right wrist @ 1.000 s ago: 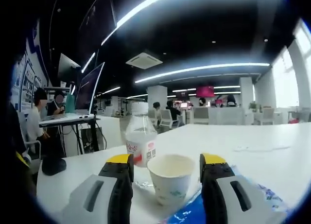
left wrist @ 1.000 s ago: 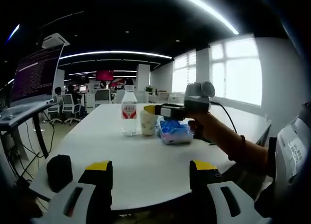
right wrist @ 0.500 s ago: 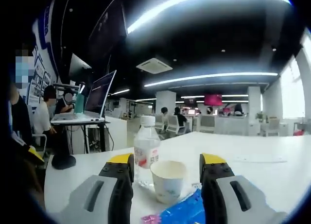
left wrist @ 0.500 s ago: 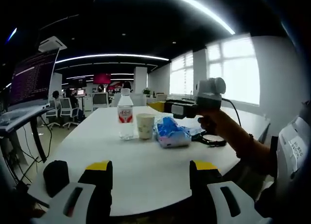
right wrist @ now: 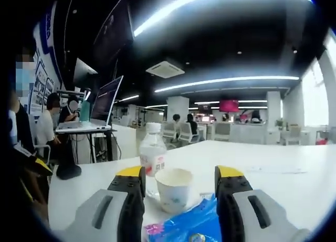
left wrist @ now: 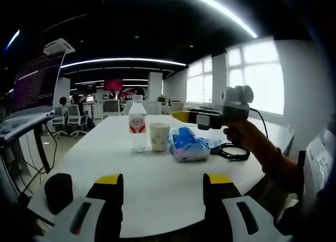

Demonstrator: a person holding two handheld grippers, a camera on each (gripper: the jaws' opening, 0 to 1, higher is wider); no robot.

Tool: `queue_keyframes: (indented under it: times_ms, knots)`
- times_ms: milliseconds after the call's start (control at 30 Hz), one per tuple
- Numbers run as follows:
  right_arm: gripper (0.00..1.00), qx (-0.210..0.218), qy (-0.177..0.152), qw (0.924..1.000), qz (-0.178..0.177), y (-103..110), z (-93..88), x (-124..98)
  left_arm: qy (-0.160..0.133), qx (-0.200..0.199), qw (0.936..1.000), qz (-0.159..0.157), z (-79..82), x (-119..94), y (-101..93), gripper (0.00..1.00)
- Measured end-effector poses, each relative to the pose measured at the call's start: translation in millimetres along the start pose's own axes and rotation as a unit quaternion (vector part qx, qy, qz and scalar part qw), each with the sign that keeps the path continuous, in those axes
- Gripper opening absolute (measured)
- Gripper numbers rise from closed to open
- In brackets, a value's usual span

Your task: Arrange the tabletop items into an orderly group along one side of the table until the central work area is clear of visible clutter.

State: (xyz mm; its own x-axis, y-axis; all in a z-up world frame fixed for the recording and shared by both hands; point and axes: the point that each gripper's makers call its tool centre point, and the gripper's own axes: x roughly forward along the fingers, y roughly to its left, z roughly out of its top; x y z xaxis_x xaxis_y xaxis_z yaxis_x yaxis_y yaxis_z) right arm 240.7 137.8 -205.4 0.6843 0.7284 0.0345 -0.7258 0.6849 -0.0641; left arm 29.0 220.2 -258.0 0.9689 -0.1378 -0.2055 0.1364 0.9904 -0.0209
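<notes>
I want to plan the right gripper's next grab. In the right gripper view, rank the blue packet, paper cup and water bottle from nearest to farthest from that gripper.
1. Blue packet: nearest, low between the right gripper's open jaws.
2. Paper cup: just beyond, centred.
3. Water bottle: farthest, behind the cup toward the left jaw.

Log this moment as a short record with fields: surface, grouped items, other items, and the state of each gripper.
surface: white table
grouped items: water bottle, paper cup and blue packet, close together in a row
other items: black cable beside the packet; black object at the table's near corner
left gripper: open, empty, above the near table edge
right gripper: open, empty, cup between its jaws in line of sight
</notes>
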Motion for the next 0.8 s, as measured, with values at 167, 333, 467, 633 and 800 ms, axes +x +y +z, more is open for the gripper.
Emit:
queue_keyframes:
  times_ms: [167, 333, 467, 633, 800]
  knots:
    - [0.54, 0.001, 0.007, 1.0000, 0.003, -3, -3.3, -1, 0.000, 0.001, 1.0000, -0.004, 0.4, 2, -1.6, 0.60]
    - [0.52, 0.006, 0.030, 0.9995, 0.008, -4, -8.4, -3, 0.009, 0.008, 0.9999, -0.011, 0.4, 7, -5.3, 0.60]
    - [0.59, 0.004, 0.031, 0.9992, 0.023, 0, -6.1, -4, 0.001, 0.012, 0.9997, -0.022, 4.8, 10, -10.7, 0.60]
    - [0.59, 0.004, 0.037, 0.9986, 0.039, 3, -7.3, -8, 0.002, 0.012, 0.9997, -0.022, 5.1, 12, -9.5, 0.61]
    - [0.54, 0.001, 0.044, 0.9978, 0.049, 4, -9.6, -13, -0.001, 0.015, 0.9997, -0.019, 8.3, 12, -6.7, 0.61]
